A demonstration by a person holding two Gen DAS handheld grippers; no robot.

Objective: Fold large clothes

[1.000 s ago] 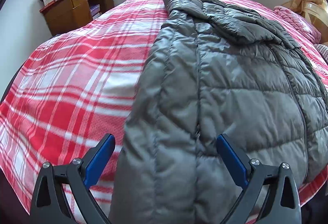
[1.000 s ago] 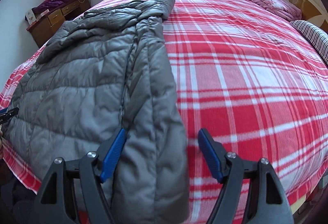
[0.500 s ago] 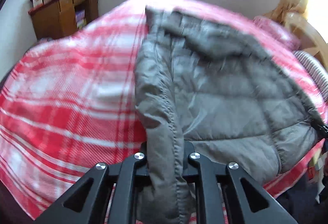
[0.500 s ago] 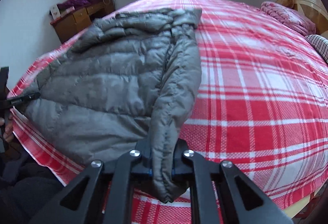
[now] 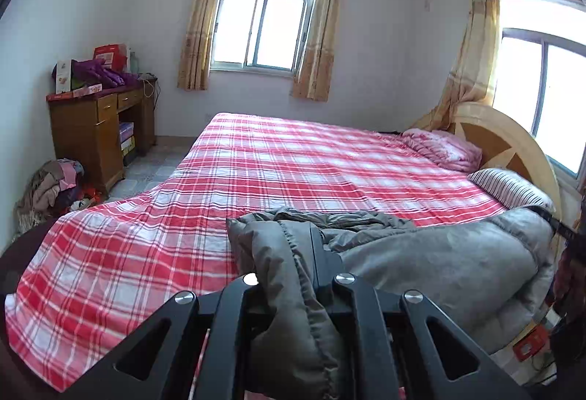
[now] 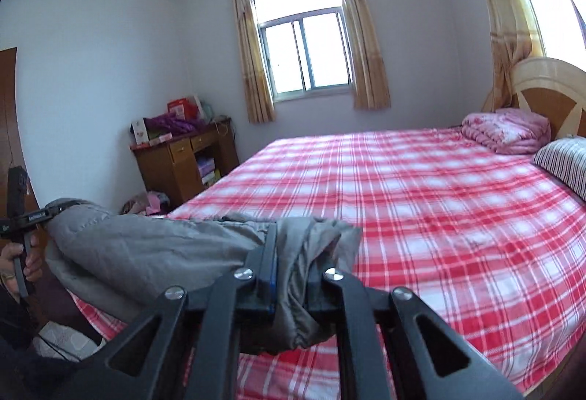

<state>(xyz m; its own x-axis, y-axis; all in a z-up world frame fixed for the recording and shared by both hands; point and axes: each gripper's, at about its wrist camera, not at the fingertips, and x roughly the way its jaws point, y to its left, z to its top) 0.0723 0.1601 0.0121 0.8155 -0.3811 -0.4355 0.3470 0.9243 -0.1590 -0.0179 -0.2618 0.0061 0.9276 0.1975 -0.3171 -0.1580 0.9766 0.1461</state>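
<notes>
Jaws on both sides are clamped tight on the grey quilted puffer jacket: the left gripper pinches one corner of its near hem, and the right gripper pinches the other. A second ago both sets of jaws stood wide open around those corners while the jacket lay flat down the length of the bed; since then they have closed and both hands have risen, so the near end now hangs between the two grippers, lifted clear of the red and white plaid bedspread. In the right wrist view the person's hand on the left tool's handle shows at the far edge of the raised cloth. Only bunched folds of the jacket's far part show beyond the jaws; whether it rests on the bed is hidden.

By my reading, this is the start of a lengthwise fold, and the raised hem would next be carried towards the collar end. Beyond lie a pink folded quilt, a striped pillow, and a brown wooden desk against the wall.
</notes>
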